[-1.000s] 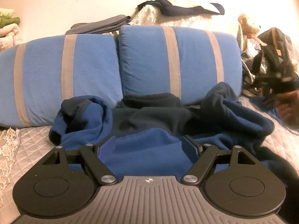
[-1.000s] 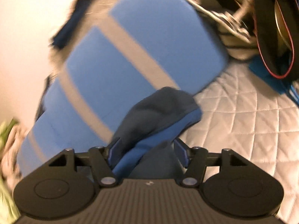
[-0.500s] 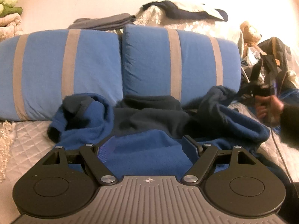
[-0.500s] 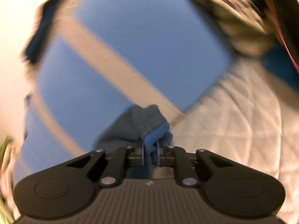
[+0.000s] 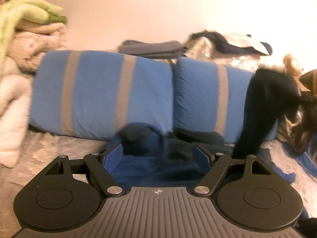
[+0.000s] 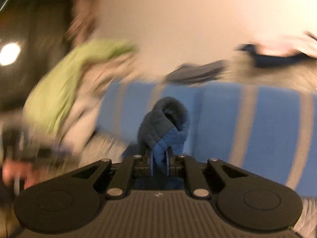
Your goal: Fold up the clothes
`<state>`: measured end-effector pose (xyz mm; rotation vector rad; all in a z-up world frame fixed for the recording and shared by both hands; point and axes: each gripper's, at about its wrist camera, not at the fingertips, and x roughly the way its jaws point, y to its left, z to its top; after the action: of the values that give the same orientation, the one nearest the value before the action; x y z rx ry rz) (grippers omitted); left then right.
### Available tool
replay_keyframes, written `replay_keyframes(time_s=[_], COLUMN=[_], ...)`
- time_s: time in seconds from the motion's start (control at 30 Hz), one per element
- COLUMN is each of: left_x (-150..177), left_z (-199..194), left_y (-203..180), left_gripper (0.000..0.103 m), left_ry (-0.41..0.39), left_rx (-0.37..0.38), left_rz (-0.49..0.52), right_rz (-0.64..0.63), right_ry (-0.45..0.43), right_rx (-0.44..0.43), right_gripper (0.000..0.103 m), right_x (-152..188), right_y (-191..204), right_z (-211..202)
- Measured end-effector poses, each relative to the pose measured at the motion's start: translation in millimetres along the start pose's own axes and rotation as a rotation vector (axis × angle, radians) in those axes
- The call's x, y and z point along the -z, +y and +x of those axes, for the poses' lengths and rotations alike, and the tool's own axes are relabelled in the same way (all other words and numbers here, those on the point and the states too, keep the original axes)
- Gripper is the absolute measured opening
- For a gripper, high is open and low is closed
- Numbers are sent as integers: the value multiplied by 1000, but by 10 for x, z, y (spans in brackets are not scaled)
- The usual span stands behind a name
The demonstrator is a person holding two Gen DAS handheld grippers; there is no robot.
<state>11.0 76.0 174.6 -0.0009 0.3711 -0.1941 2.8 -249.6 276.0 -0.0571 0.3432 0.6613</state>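
A blue and dark navy fleece garment (image 5: 150, 164) lies crumpled on the quilted bed in front of two blue pillows. My left gripper (image 5: 157, 156) hovers just over it, open, the blue pads wide apart with fabric below them. On the right of the left wrist view, a dark part of the garment (image 5: 263, 107) is lifted high. In the right wrist view my right gripper (image 6: 159, 161) is shut on a bunched fold of the fleece garment (image 6: 164, 125), grey-navy and blue, held up in front of the pillows. The right wrist view is heavily blurred.
Two blue pillows with grey stripes (image 5: 103, 93) stand along the wall. Folded grey clothes (image 5: 152, 47) and other garments lie on top behind them. A pile of green and beige laundry (image 5: 25, 39) sits at the left. A teddy bear (image 5: 292, 66) and bags are at the right.
My right gripper closed on the fleece fold and swung it up and leftward. The left wrist view shifted left and back, and the garment's right side rose off the bed.
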Motion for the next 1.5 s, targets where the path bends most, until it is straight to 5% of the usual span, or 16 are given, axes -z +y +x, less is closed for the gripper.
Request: replay_keyframes(time_s=[0.23,0.33,0.37,0.57,0.63,0.8,1.3,1.33,1.37,1.5], left_x=[50,109,128,253,274,349,458,467,479,496], left_z=[-304,-373,-385,-440,-435,-431,-484,-485,-478,-468], left_y=[244,306,326,384,379,338,392,399,410,435], left_gripper=[78,78,78,78,78,78,78,78,78,78], left_ry=[15,24,29,50,54,58,89,92,97,104], left_rx=[-32,-32,-32,-22,-15,-4,-7,-8,-10,-11], left_rz=[27,51,54,57,58,52,43,42,40,29], right_rz=[-317,-463,-504,-571,-618,-779,-922,-924,-920,-903], right_ry=[432,563,570,547,529,519,815,837,850,845], right_rx=[-236,-294,-306,-378,-357,-333,-728,-746,-754,-749], right_gripper=[11,25,41,69,70,70,65,58,39,19], right_x=[1055,1376,1401,1154,1070,982,1202,1232,1255,1271], right_y=[1315,1604,1643,1514,1415,1449,1643,1647,1647,1606], right_z=[509,485,432,162,113,273,1421,1446,1434,1385])
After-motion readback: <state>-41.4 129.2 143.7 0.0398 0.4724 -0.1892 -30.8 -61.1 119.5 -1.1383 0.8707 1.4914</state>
